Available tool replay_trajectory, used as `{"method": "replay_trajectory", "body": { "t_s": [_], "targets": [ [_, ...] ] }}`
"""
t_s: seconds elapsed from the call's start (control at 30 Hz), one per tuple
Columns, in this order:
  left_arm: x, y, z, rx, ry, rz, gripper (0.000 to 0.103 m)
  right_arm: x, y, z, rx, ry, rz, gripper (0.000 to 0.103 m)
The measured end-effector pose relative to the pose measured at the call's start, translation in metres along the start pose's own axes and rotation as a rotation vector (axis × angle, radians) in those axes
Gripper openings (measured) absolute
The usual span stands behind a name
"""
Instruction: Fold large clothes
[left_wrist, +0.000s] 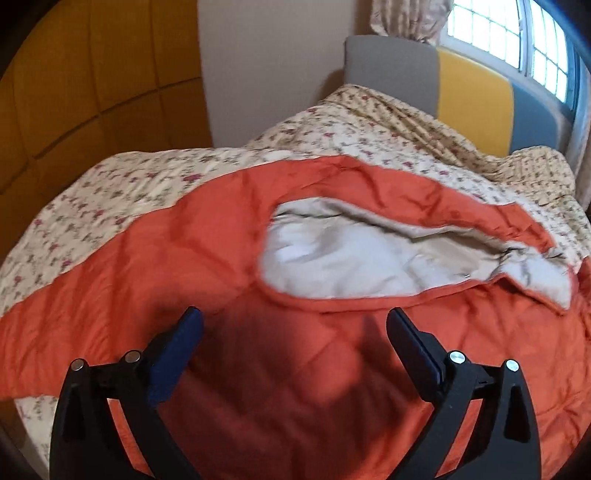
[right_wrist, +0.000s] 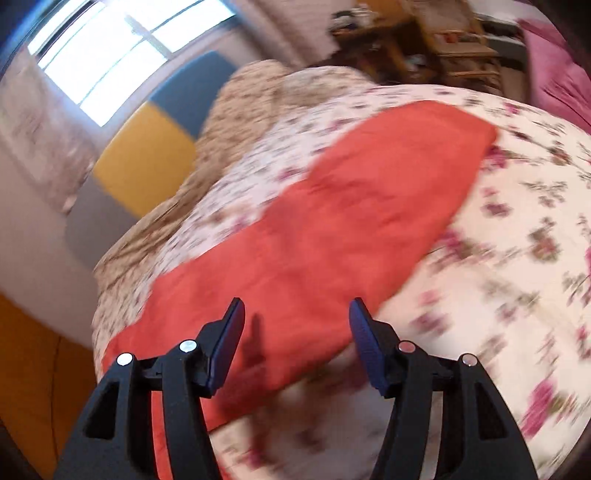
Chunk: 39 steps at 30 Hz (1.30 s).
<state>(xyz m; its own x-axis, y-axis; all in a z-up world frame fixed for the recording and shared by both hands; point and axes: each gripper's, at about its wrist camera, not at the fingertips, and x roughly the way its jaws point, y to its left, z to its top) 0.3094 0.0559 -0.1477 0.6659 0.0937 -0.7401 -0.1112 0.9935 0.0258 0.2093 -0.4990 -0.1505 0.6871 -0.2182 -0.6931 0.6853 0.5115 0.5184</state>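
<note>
An orange quilted jacket (left_wrist: 177, 258) lies spread on a floral bedspread (left_wrist: 110, 184). Its grey lining (left_wrist: 351, 258) shows at the open collar, and one sleeve runs off to the left. My left gripper (left_wrist: 293, 325) is open and empty, hovering just above the jacket's body near the collar. In the right wrist view the jacket's orange sleeve (right_wrist: 351, 206) stretches away across the bed. My right gripper (right_wrist: 297, 314) is open and empty, above the near end of that sleeve. This view is motion-blurred.
A headboard with grey, yellow (left_wrist: 476, 99) and blue panels stands behind the bed under a window (left_wrist: 517, 37). An orange padded wall (left_wrist: 74, 92) is on the left. Cluttered wooden furniture (right_wrist: 424, 40) and a pink cloth (right_wrist: 561, 74) lie beyond the bed.
</note>
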Motion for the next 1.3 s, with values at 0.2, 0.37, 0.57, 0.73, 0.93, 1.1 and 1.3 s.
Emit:
{"method": "replay_trajectory", "body": {
  "t_s": [0.2, 0.37, 0.57, 0.73, 0.93, 1.1, 1.3],
  "targets": [
    [0.022, 0.021, -0.012, -0.065, 0.100, -0.029, 0.100, 0.003, -0.051, 0.032, 0.110, -0.046, -0.055, 0.062],
    [0.024, 0.022, -0.016, -0.078, 0.106, -0.041, 0.100, 0.002, -0.053, 0.046, 0.101, -0.086, -0.055, 0.059],
    [0.025, 0.019, -0.018, -0.074, 0.102, -0.037, 0.100, 0.007, -0.027, 0.058, -0.035, -0.124, -0.101, 0.012],
    [0.025, 0.020, -0.017, -0.073, 0.102, -0.036, 0.100, -0.013, 0.038, 0.041, -0.321, -0.231, -0.124, 0.008],
    [0.026, 0.022, -0.015, -0.077, 0.102, -0.041, 0.100, -0.031, 0.120, -0.010, -0.551, -0.266, -0.019, 0.008],
    [0.026, 0.022, -0.016, -0.077, 0.102, -0.042, 0.100, -0.031, 0.183, -0.074, -0.786, -0.258, 0.060, 0.008],
    [0.026, 0.023, -0.016, -0.079, 0.101, -0.044, 0.100, -0.026, 0.240, -0.156, -1.045, -0.246, 0.141, 0.007]
  ]
}}
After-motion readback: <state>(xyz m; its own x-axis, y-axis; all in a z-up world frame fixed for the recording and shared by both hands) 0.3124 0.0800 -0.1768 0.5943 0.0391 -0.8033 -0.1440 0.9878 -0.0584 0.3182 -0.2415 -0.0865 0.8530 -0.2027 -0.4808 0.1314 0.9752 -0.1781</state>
